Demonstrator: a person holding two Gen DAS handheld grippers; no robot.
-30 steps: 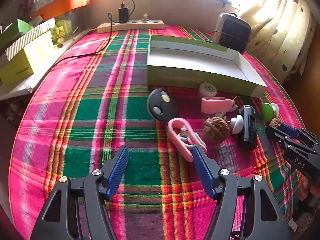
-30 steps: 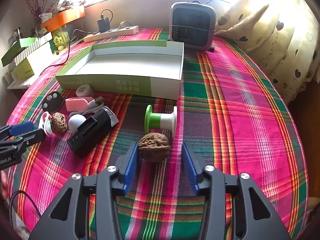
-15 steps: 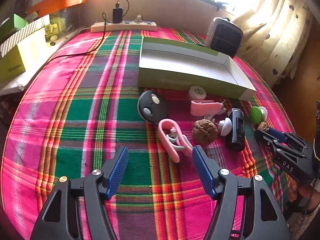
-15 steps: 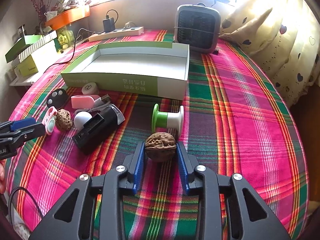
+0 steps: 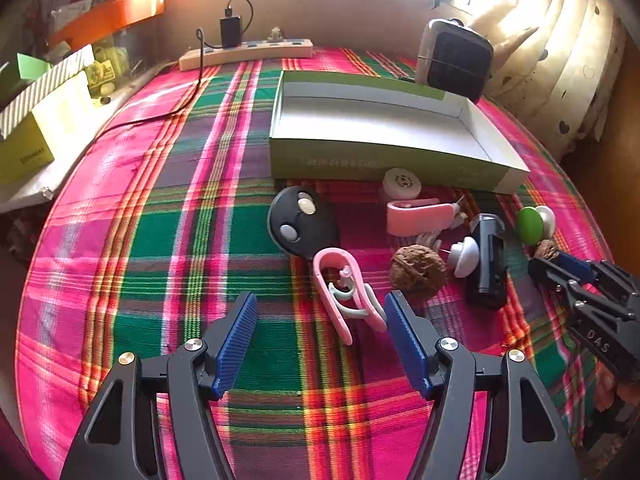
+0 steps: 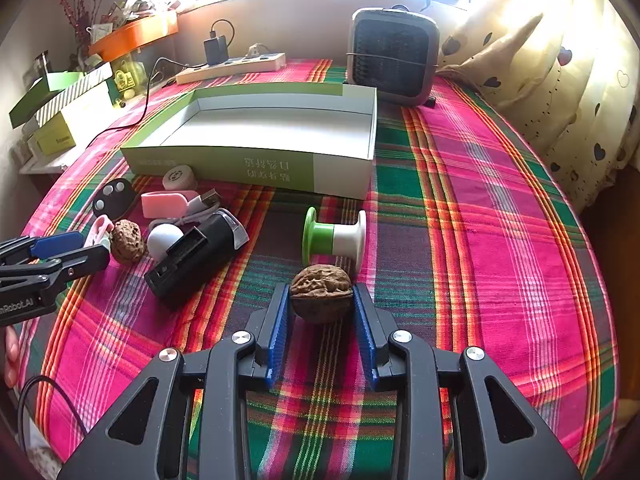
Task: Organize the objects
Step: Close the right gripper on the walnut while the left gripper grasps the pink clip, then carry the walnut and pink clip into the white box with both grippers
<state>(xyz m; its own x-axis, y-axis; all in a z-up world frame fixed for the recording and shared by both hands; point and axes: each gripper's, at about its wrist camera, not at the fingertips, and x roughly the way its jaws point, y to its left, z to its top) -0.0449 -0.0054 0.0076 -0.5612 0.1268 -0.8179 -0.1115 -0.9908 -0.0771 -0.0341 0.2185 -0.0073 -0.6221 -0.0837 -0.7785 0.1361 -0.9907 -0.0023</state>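
Your right tongs (image 6: 321, 306) have just clenched onto the walnut (image 6: 321, 292) at 6 o'clock from the spool (image 6: 335, 237) on the tabletop (image 6: 480, 216), left tongs (image 5: 320, 322) released, so lift it into the box (image 6: 256, 162) at 12.

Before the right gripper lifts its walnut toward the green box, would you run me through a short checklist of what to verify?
1. Right gripper shut on the walnut, both pads touching: ok.
2. Walnut off the cloth: not ok, it appears to rest on it.
3. Green box open, nothing seen inside: ok.
4. Lift path: the green-and-white spool lies just beyond the walnut: not ok, lift before moving forward.
5. Left gripper open, well to the side: ok.
6. Grip firmness: cannot tell.
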